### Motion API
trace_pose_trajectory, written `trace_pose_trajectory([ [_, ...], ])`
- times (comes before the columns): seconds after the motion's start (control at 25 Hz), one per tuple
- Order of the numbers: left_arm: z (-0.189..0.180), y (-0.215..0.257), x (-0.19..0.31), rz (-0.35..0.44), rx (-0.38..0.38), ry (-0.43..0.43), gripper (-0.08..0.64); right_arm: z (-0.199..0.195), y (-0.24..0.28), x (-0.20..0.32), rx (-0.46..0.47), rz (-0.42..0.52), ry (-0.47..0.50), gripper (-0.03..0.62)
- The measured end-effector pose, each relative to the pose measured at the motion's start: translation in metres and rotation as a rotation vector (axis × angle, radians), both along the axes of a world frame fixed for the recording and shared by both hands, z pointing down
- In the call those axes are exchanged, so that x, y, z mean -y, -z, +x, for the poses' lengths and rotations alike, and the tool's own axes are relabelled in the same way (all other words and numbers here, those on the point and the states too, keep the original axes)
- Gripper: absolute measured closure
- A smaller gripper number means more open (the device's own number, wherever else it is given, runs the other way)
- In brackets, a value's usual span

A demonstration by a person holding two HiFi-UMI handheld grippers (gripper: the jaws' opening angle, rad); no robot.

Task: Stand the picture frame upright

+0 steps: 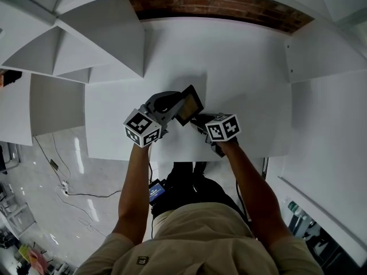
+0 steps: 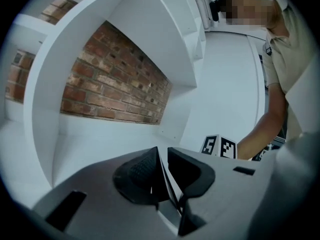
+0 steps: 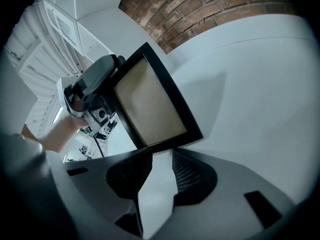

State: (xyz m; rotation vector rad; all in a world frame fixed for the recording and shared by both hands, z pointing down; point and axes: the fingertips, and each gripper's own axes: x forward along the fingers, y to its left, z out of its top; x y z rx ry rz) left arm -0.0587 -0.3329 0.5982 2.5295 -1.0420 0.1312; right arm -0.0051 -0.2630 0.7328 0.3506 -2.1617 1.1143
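The picture frame (image 1: 190,104), black-edged with a beige panel, hangs tilted above the white table (image 1: 241,67). My left gripper (image 1: 175,109) is shut on its left edge; in the left gripper view the frame shows only as a thin edge (image 2: 170,186) pinched between the pads. In the right gripper view the frame (image 3: 150,104) faces the camera, tipped on one corner, with the left gripper (image 3: 95,79) clamped on its side. My right gripper (image 3: 161,156) stands open just below the frame's lower edge. White table shows through the gap, and its pads (image 3: 186,170) press on nothing.
White shelf panels (image 1: 109,33) rise at the back left and a white side wall (image 1: 321,50) at the right, with a brick wall (image 1: 218,3) behind. The table's front edge (image 1: 172,158) runs close to the person's body. Cables lie on the floor (image 1: 69,188) at the left.
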Motion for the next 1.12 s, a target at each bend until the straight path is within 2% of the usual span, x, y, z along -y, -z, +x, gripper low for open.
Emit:
trace_pose_trajectory([
  [0.08,0.008,0.002,-0.004,0.032,0.040,-0.051,0.490,0.000,0.000,-0.003,0.007,-0.019,0.011,0.491],
  [0.2,0.024,0.006,-0.015,0.082,0.092,-0.171,0.499,0.003,-0.001,-0.007,0.001,-0.022,0.037,0.489],
  [0.32,0.042,0.015,-0.025,0.121,0.111,-0.278,0.505,0.007,-0.002,-0.012,-0.019,0.001,0.075,0.491],
  [0.44,0.054,0.018,-0.032,0.135,0.126,-0.338,0.505,0.014,0.004,-0.019,-0.049,0.029,0.132,0.489],
  [0.64,0.060,0.018,-0.040,0.140,0.138,-0.383,0.506,0.049,0.020,-0.005,-0.183,0.168,0.188,0.474],
  [0.72,0.062,0.019,-0.042,0.147,0.141,-0.397,0.506,0.060,0.027,0.008,-0.221,0.237,0.196,0.442],
  [0.84,0.063,0.020,-0.046,0.153,0.138,-0.412,0.506,0.057,0.042,0.024,-0.194,0.368,0.251,0.407],
  [1.04,0.067,0.022,-0.052,0.152,0.135,-0.432,0.506,0.033,0.067,0.025,-0.089,0.525,0.406,0.407],
  [1.08,0.068,0.021,-0.052,0.152,0.141,-0.435,0.506,0.031,0.070,0.025,-0.086,0.543,0.424,0.416],
  [1.12,0.068,0.021,-0.052,0.152,0.150,-0.436,0.506,0.030,0.071,0.026,-0.090,0.558,0.432,0.468],
])
